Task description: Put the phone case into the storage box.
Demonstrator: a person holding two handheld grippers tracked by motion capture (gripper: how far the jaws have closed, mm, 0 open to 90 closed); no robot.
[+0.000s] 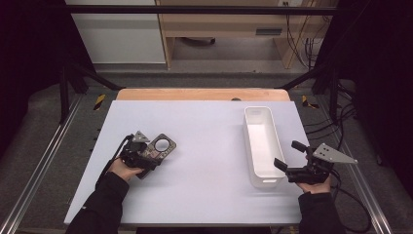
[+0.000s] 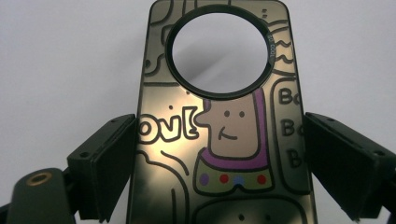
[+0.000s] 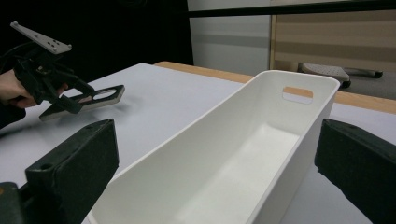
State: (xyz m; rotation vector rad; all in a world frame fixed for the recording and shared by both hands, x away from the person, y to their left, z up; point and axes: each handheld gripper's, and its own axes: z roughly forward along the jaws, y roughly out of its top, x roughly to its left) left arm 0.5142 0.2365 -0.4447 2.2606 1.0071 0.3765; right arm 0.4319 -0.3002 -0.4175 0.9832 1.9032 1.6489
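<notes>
A flat dark phone case (image 1: 159,147) with a large round hole and cartoon drawings lies at the left of the white table. My left gripper (image 1: 144,155) is shut on it, and in the left gripper view its jaws press on both long edges of the case (image 2: 224,140). From the right gripper view the case (image 3: 88,99) looks slightly tilted in the left gripper (image 3: 60,95). My right gripper (image 1: 286,155) is open beside the near right end of a long white bin (image 1: 263,141). The empty bin (image 3: 243,154) lies ahead between the open jaws of the right gripper (image 3: 215,140).
The white table top (image 1: 204,146) has a wooden strip (image 1: 202,94) along its far edge. Metal rails (image 1: 44,161) run along both sides. Cables (image 1: 341,122) hang off the right side. A wooden cabinet (image 1: 234,24) stands beyond the table.
</notes>
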